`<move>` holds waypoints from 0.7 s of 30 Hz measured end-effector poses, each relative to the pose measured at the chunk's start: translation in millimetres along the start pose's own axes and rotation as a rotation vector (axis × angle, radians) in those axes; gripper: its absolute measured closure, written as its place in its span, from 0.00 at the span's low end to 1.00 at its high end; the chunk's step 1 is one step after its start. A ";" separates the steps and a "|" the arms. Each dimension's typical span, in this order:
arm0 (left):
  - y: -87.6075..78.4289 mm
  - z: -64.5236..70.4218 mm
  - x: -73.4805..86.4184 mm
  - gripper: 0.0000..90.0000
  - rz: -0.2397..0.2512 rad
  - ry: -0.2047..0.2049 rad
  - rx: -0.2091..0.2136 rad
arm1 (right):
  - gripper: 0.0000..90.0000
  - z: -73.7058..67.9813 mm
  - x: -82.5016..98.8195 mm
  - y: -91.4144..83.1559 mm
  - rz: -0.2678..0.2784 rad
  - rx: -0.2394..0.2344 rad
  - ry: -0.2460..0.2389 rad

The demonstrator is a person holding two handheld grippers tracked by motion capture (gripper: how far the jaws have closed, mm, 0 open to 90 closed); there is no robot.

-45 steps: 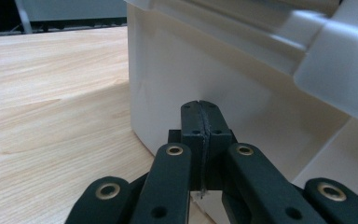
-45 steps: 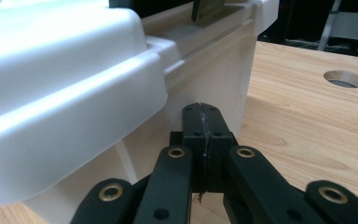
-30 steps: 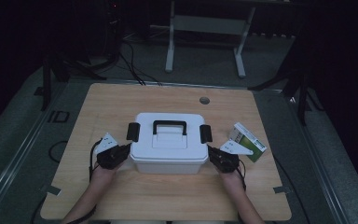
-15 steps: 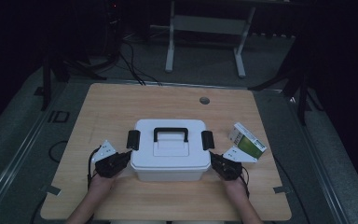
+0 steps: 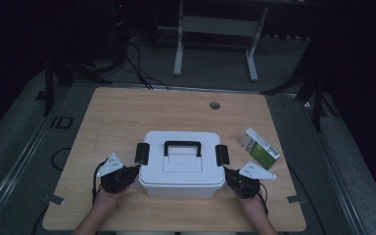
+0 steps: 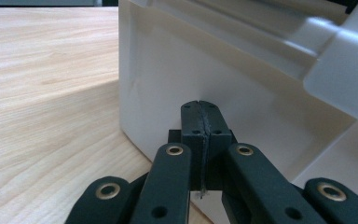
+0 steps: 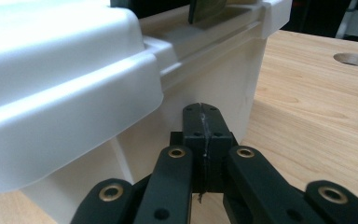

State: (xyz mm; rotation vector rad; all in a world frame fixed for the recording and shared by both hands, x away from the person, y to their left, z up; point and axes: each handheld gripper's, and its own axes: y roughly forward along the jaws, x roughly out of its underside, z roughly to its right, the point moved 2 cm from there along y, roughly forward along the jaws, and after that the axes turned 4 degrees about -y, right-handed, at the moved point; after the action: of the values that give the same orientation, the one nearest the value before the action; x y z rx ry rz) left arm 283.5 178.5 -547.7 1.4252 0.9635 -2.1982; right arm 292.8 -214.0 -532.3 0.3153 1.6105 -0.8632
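A white plastic box (image 5: 182,165) with a black handle (image 5: 182,146) and a black latch on each end stands near the table's front edge. My left gripper (image 5: 136,169) is shut, its tips against the box's left wall (image 6: 223,93); the left gripper view has the jaws (image 6: 199,109) pressed together with nothing between them. My right gripper (image 5: 227,172) is shut too, its tips at the box's right wall (image 7: 214,79) under the lid's rim; the right gripper view shows its closed jaws (image 7: 201,112) empty.
A green and white carton (image 5: 260,149) lies on the wooden table (image 5: 127,112) to the right of the box. A round cable hole (image 5: 215,105) sits toward the table's far edge. Dark floor and a metal stand lie beyond.
The box and both grippers have slid together toward the table's front edge. Both grippers stay shut at the box's ends.
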 end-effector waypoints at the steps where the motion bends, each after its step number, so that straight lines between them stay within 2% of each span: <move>1: -0.2 1.1 0.4 1.00 -0.002 0.001 0.003 | 1.00 -0.5 0.9 -1.7 0.000 -0.003 0.002; 11: -0.9 12.9 3.5 1.00 -0.015 0.021 0.033 | 1.00 -1.4 7.2 -15.3 0.010 -0.005 0.018; 15: -0.5 16.5 4.6 1.00 -0.017 0.022 0.048 | 1.00 -1.9 10.4 -21.2 0.016 -0.011 0.045; 21: 2.1 20.8 4.8 1.00 -0.021 0.029 0.060 | 1.00 -1.7 12.7 -27.0 0.018 0.001 0.026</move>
State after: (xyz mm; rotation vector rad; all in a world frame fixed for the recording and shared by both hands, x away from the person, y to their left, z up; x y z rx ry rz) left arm 269.0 162.8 -547.2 1.4839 0.9332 -2.2456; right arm 271.3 -234.7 -534.6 0.3424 1.6294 -0.8494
